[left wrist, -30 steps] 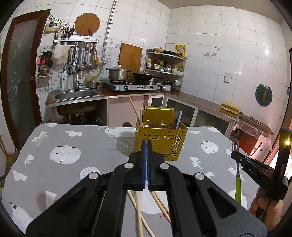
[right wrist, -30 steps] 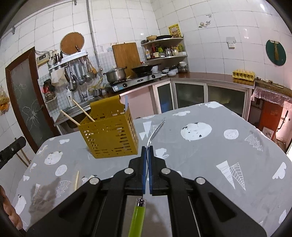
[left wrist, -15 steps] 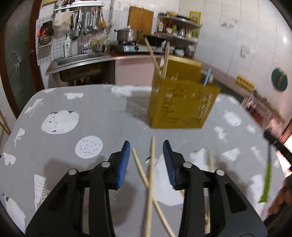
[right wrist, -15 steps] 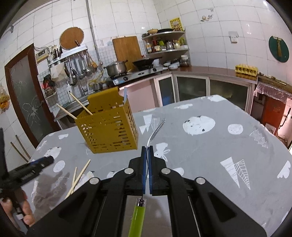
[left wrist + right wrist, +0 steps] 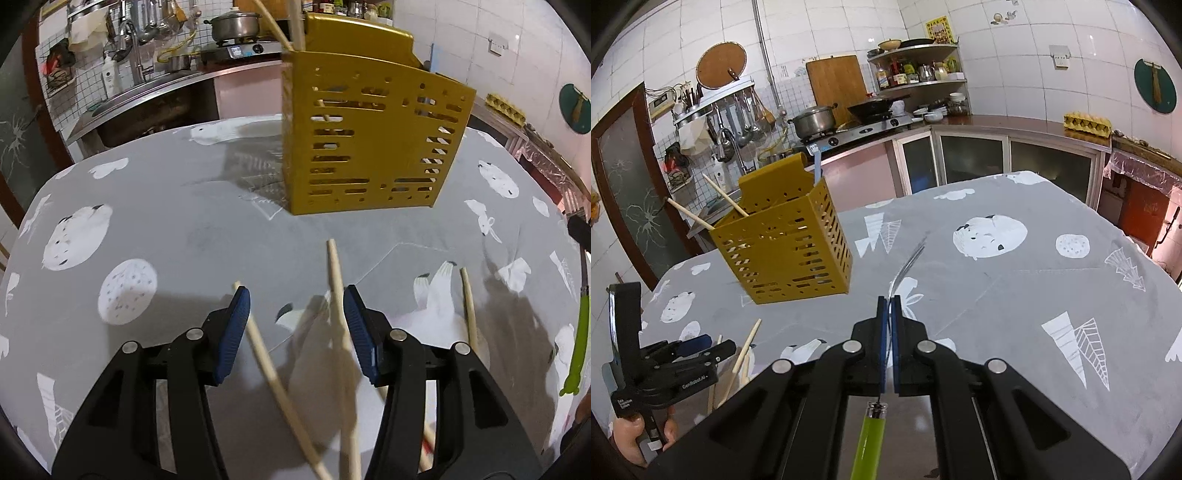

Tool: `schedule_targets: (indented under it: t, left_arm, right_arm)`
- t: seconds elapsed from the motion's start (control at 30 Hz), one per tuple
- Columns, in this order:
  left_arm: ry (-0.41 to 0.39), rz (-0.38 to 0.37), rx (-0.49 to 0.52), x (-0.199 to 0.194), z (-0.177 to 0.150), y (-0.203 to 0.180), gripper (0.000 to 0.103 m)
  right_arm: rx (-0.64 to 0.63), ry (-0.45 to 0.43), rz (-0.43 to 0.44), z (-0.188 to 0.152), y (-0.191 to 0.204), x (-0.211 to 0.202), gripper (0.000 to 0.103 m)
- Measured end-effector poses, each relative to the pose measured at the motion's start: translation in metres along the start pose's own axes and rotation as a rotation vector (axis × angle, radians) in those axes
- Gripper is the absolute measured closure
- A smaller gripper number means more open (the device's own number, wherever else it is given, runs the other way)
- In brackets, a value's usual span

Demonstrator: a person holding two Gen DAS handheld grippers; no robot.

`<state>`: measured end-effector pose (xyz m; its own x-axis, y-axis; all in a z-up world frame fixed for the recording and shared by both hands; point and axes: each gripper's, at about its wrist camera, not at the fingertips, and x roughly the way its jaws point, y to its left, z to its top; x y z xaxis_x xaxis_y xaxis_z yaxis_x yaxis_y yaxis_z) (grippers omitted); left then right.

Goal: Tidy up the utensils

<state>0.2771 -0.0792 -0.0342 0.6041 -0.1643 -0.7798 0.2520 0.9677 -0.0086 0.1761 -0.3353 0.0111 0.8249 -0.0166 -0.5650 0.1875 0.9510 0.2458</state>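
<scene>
Opening wide since a second ago, left gripper [image 5: 294, 332] drops over chopsticks [image 5: 337, 295] on table [image 5: 184, 229]; pickup imminent. Right gripper [image 5: 886, 345] jaws clamp fork [image 5: 905, 266]. Holder [image 5: 369, 147] just beyond.

Loose chopsticks [image 5: 336, 295] obstruct the tablecloth [image 5: 177, 229] at its near edge; the yellow holder [image 5: 369, 147] blocks the far middle.

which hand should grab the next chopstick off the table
Left. Its tool is open and low over the loose chopsticks on the grey tablecloth, one lying between its pads. The right tool is shut on the green-handled fork, so it is occupied.
</scene>
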Motion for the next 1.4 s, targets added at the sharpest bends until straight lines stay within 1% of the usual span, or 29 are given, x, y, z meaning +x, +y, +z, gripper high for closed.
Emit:
schedule_targets:
  t: [0.23, 0.3, 0.33, 0.4, 0.47, 0.5, 0.67, 0.77, 0.93, 1.03, 1.23, 1.4]
  left_arm:
    - [0.027, -0.016, 0.027, 0.017, 0.007, -0.019, 0.052]
    - [0.057, -0.015, 0.031, 0.026, 0.008, -0.022, 0.059]
    - [0.062, -0.014, 0.032, 0.028, 0.009, -0.023, 0.061]
    - [0.064, -0.011, 0.037, 0.031, 0.012, -0.024, 0.069]
    - [0.072, -0.026, 0.03, 0.031, 0.015, -0.024, 0.092]
    - [0.079, -0.036, 0.022, 0.032, 0.016, -0.023, 0.098]
    - [0.068, -0.047, 0.006, 0.029, 0.018, -0.019, 0.098]
    - [0.012, -0.056, -0.016, 0.011, 0.02, -0.013, 0.099]
    - [-0.131, -0.079, -0.052, -0.036, 0.028, -0.003, 0.099]
    - [-0.238, -0.087, -0.067, -0.072, 0.03, 0.004, 0.098]
    - [-0.363, -0.09, -0.065, -0.118, 0.024, 0.007, 0.098]
    - [-0.442, -0.073, -0.049, -0.141, 0.024, 0.004, 0.099]
  right_arm:
    - [-0.01, 0.011, -0.001, -0.001, 0.002, 0.009, 0.101]
    - [-0.012, 0.013, -0.004, -0.001, 0.002, 0.011, 0.101]
    - [-0.011, 0.014, -0.005, -0.001, 0.002, 0.012, 0.101]
    - [-0.011, 0.015, -0.007, 0.0, 0.002, 0.013, 0.101]
    - [-0.011, 0.014, -0.006, 0.001, 0.001, 0.013, 0.101]
    - [-0.013, 0.014, -0.006, 0.001, 0.002, 0.013, 0.101]
    - [-0.022, 0.002, -0.001, 0.005, 0.005, 0.012, 0.101]
    - [-0.027, -0.005, 0.005, 0.008, 0.008, 0.01, 0.101]
    - [-0.032, -0.031, 0.024, 0.013, 0.018, 0.003, 0.101]
    - [-0.041, -0.048, 0.036, 0.016, 0.024, -0.001, 0.101]
    - [-0.046, -0.106, 0.071, 0.02, 0.031, -0.013, 0.101]
    - [-0.057, -0.182, 0.1, 0.025, 0.036, -0.026, 0.101]
